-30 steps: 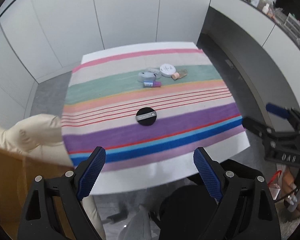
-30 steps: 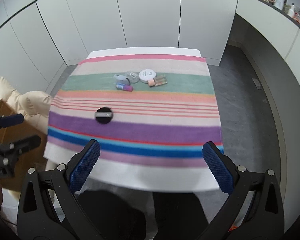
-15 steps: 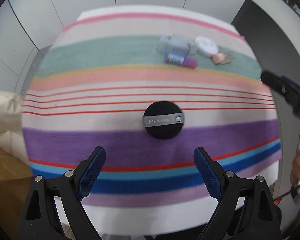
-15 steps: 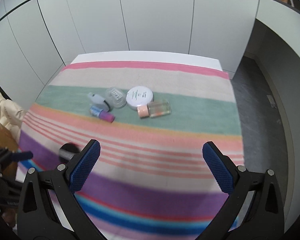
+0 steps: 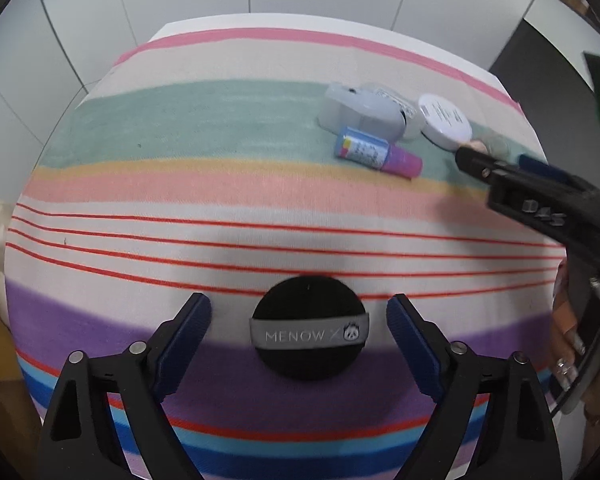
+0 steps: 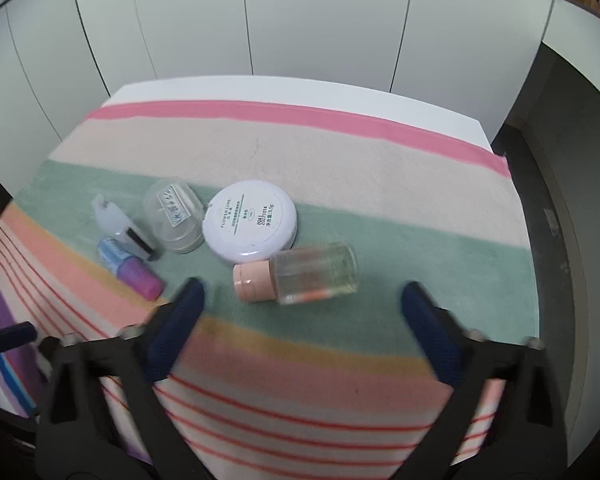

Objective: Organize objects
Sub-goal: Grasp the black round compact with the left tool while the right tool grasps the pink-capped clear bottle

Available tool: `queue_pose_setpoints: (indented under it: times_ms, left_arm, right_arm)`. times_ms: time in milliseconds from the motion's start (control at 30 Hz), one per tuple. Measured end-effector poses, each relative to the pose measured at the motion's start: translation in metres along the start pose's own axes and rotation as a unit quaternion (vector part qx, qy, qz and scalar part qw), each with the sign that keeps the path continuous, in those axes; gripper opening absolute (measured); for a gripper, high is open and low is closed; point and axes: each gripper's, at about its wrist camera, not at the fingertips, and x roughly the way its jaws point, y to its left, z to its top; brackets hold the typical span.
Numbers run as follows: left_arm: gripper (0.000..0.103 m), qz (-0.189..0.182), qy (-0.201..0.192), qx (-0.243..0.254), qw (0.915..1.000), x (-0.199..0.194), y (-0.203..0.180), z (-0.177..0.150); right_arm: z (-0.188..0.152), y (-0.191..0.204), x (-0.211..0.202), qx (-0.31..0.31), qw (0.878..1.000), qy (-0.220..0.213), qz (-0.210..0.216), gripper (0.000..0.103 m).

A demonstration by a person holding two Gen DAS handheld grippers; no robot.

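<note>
Where writing can be read, the black round puff [image 5: 309, 332] carries a grey band printed "MENOW X" with a small panda face, and the white round compact [image 6: 250, 221] reads "FLOWER LURE" with a line of small print and the digits "20271014" beside it. The puff lies on the striped cloth [image 5: 180, 184] at the edge of the purple band, between the fingers of the left gripper [image 5: 299, 322], which points steeply down; its jaws have just been closing but both blue pads stand clear of the puff, so nothing is gripped. The right gripper [image 6: 302, 304] tilts down over the green stripe, and its jaws have just been closing too. They are still apart, with the glass bottle [image 6: 316, 272] and its peach cap [image 6: 252, 280] lying just beyond the tips, untouched. Touching the compact on its left sits a clear jar [image 6: 175, 216] with a label too blurred to read; beside that lie a white dispenser [image 6: 120, 230] and a blue tube with a purple cap [image 6: 134, 270]. At the right edge of the left view a hand [image 5: 572, 344] holds the right tool.
</note>
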Motion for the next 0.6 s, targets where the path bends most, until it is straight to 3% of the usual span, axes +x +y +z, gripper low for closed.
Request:
queue_pose_setpoints:
  times_ms: [33, 133, 600]
  left_arm:
    - [0.072, 0.009, -0.003, 0.000, 0.9999, -0.001, 0.001, 0.000]
    - [0.053, 0.018, -0.008, 0.010, 0.9998, -0.004, 0.000, 0.000]
    - [0.048, 0.031, -0.020, 0.034, 0.9988, -0.015, 0.000, 0.003]
  right_arm:
    - [-0.001, 0.000, 0.003, -0.001, 1.000, 0.008, 0.000, 0.064]
    - [-0.006, -0.002, 0.001, 0.012, 1.000, 0.002, -0.002, 0.064]
    - [-0.013, -0.014, -0.025, 0.021, 1.000, 0.011, -0.008, 0.064]
